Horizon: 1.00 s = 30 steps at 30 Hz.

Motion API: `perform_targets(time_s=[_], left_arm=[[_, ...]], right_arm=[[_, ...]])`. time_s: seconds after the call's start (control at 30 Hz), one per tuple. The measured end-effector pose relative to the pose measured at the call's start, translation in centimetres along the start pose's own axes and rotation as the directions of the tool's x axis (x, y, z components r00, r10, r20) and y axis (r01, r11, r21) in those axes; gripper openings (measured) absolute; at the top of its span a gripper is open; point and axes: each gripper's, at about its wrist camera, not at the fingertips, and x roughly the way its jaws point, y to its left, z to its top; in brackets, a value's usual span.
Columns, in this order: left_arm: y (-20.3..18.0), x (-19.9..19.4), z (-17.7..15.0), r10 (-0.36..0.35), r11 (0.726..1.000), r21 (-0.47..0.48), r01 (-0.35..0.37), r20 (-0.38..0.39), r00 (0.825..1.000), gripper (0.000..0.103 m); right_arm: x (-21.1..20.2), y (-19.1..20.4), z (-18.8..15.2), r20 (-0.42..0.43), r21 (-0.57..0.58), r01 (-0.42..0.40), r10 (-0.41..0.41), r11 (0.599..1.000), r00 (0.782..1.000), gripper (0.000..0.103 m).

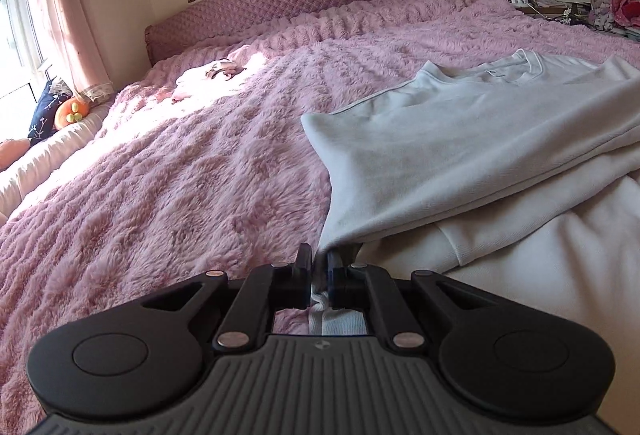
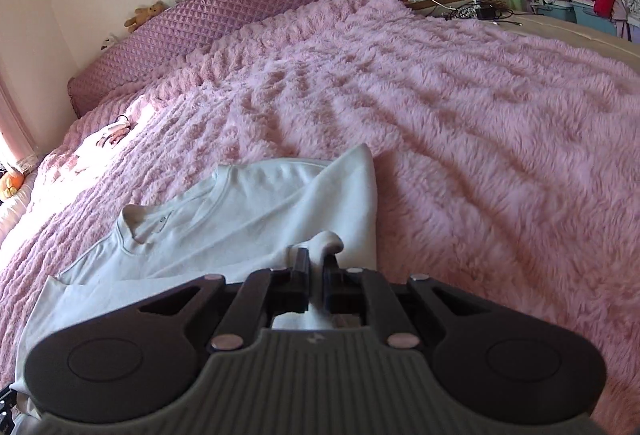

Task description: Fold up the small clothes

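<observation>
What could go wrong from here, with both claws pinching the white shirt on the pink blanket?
1. The left claw grips only a thin edge of the white shirt; it might slip out when pulled.
2. The right claw pinches a bunched lump, so the fold may come out uneven.
3. The fluffy pink blanket could drag on the cloth and wrinkle the layers underneath.

White shirt (image 1: pixel 460 131), fluffy pink blanket (image 1: pixel 180 175)

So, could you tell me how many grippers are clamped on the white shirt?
2: the left gripper pinches its near left corner, and the right gripper pinches a fold on the white shirt's right side.
</observation>
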Motion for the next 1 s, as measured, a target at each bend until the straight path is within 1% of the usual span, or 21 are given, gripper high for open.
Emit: perform_targets(time_s=[0.03, 0.07, 0.1, 0.13, 0.17, 0.23, 0.27, 0.3, 0.33, 0.4, 0.5, 0.57, 0.6, 0.67, 0.7, 0.77, 0.83, 0.9, 1.0], left_arm=[[-0.2, 0.1, -0.1, -0.005, 1.0, 0.007, 0.005, -0.007, 1.0, 0.007], [-0.2, 0.1, -0.1, -0.008, 1.0, 0.01, 0.008, -0.007, 1.0, 0.007], [-0.2, 0.0, -0.2, -0.017, 1.0, 0.013, 0.017, -0.006, 1.0, 0.007], [-0.2, -0.1, -0.2, -0.016, 1.0, 0.015, 0.016, -0.001, 1.0, 0.007], [-0.2, -0.3, -0.2, -0.018, 1.0, 0.019, 0.018, 0.002, 1.0, 0.008], [-0.2, -1.1, 0.0, -0.009, 1.0, 0.029, 0.008, 0.023, 1.0, 0.011], [-0.1, -1.5, 0.1, 0.003, 0.999, 0.037, -0.004, 0.027, 1.0, 0.015], [0.1, -1.9, 0.2, 0.009, 0.999, 0.042, -0.01, 0.027, 1.0, 0.016], [0.3, -2.3, 0.2, 0.017, 0.999, 0.033, -0.018, 0.031, 0.999, 0.016], [1.0, -3.1, 0.6, 0.008, 1.0, -0.007, -0.008, 0.042, 0.999, 0.016], [1.4, -4.3, 1.6, 0.003, 0.999, -0.054, 0.002, 0.092, 0.996, 0.016], [1.3, -4.2, 2.4, -0.022, 0.997, -0.074, 0.03, 0.107, 0.994, 0.016], [1.1, -4.1, 2.8, -0.032, 0.996, -0.083, 0.042, 0.113, 0.993, 0.016], [0.7, -3.5, 3.2, -0.05, 0.995, -0.084, 0.061, 0.117, 0.992, 0.016], [0.5, -3.1, 3.4, -0.062, 0.994, -0.085, 0.072, 0.116, 0.991, 0.016], [0.0, -2.3, 3.4, -0.067, 0.994, -0.077, 0.074, 0.091, 0.994, 0.016], [-0.4, -1.1, 3.0, -0.059, 0.995, -0.077, 0.062, 0.036, 0.998, 0.016], [-0.3, 0.0, 2.4, -0.072, 0.993, -0.1, 0.07, -0.016, 0.997, 0.016], [-0.3, 1.1, 1.8, -0.077, 0.991, -0.111, 0.07, -0.063, 0.995, 0.018]], right_arm=[[0.3, -0.8, -0.8, -0.017, 0.031, -0.007, 0.007, 0.999, 1.0, 0.001], [0.3, -1.2, -1.2, -0.012, 0.064, -0.007, 0.008, 0.998, 1.0, 0.003], [0.0, -1.8, -1.4, 0.003, 0.105, -0.018, 0.018, 0.994, 1.0, 0.008], [-0.4, -2.2, -1.5, 0.01, 0.135, -0.037, 0.036, 0.99, 0.999, 0.018], [-0.9, -2.4, -1.4, 0.008, 0.154, -0.048, 0.047, 0.987, 0.999, 0.023], [-2.5, -2.5, -1.4, 0.028, 0.15, -0.072, 0.069, 0.986, 0.997, 0.033], [-3.3, -2.5, -1.4, 0.031, 0.133, -0.079, 0.076, 0.988, 0.997, 0.034], [-4.0, -2.4, -1.4, 0.028, 0.113, -0.085, 0.083, 0.99, 0.996, 0.034], [-4.8, -2.3, -1.5, 0.018, 0.095, -0.094, 0.093, 0.991, 0.996, 0.034], [-5.6, -2.4, -2.0, -0.017, 0.066, -0.097, 0.098, 0.993, 0.995, 0.034], [-5.7, -2.4, -3.2, -0.068, 0.037, -0.092, 0.095, 0.995, 0.993, 0.034], [-5.5, -2.4, -3.9, -0.086, 0.034, -0.087, 0.09, 0.996, 0.992, 0.029], [-5.4, -2.4, -4.1, -0.093, 0.039, -0.087, 0.09, 0.995, 0.992, 0.024], [-5.0, -2.4, -4.5, -0.104, 0.055, -0.089, 0.095, 0.994, 0.99, 0.008], [-5.1, -2.4, -4.6, -0.099, 0.061, -0.105, 0.111, 0.993, 0.989, 0.001], [-5.6, -2.1, -4.6, -0.08, 0.06, -0.115, 0.12, 0.992, 0.99, 0.001], [-6.7, -2.0, -4.4, -0.059, 0.053, -0.119, 0.122, 0.991, 0.991, 0.001], [-7.6, -2.2, -4.5, -0.047, 0.047, -0.1, 0.103, 0.994, 0.994, 0.001], [-7.2, -3.3, -5.4, -0.102, 0.067, -0.076, 0.083, 0.995, 0.991, 0.001]])
